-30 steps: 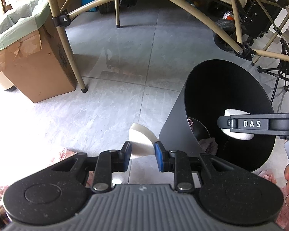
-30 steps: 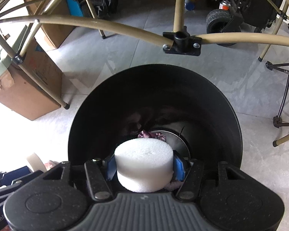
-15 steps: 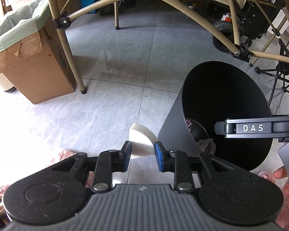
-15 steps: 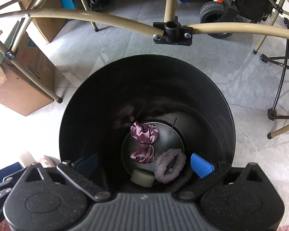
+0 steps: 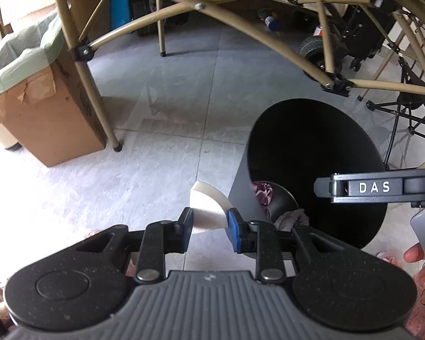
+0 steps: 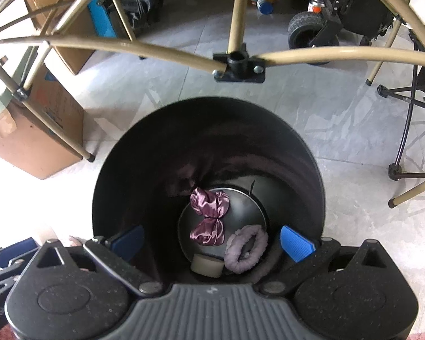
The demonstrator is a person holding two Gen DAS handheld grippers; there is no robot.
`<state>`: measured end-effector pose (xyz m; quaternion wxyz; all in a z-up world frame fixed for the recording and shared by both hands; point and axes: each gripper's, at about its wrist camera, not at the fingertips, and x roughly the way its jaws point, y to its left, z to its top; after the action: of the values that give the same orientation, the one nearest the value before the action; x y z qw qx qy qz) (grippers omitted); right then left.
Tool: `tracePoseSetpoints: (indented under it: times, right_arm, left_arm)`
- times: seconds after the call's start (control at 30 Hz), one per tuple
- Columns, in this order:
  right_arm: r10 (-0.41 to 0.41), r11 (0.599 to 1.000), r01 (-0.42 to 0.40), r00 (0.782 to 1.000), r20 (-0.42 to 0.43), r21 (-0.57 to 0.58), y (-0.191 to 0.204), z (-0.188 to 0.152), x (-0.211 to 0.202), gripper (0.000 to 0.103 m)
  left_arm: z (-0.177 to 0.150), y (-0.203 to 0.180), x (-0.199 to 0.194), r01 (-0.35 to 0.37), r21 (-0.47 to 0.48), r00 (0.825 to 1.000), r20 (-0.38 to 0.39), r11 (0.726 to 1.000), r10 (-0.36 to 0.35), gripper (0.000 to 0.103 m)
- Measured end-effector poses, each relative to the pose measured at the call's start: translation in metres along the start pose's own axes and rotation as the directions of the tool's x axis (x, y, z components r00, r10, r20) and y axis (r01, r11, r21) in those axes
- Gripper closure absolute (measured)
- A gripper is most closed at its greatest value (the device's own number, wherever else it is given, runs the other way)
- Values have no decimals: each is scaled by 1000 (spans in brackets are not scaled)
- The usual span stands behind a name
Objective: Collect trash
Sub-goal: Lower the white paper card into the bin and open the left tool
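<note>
Two tools | left tool (image 5: 209, 223) clamps white wedge (image 5: 208, 209) | right tool (image 6: 212, 240) wide, empty | grey tiled floor (image 5: 170, 99)

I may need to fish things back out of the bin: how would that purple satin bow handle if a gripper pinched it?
The satin bow is crumpled in soft folds, so it is probably floppy and light. Its glossy sheen suggests slippery cloth, so a pinch may slide. It lies deep in the black bin, so reaching it looks awkward.
</note>
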<state>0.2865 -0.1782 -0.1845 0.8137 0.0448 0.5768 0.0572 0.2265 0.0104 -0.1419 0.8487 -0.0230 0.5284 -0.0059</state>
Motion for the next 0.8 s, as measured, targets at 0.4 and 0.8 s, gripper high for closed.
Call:
tracePoseSetpoints:
  times: [0.4,0.8]
  right_arm:
    - [-12,998,5,994,110,62,-39,0,-40,0]
    - [-60,983,24,980,190,184,-97,-12,-73,0]
  left_arm:
    - [4,-42,-13,17,101,999,44,995,-22,76]
    - [12,-97,-5,58,193,998,13,979,-62,76]
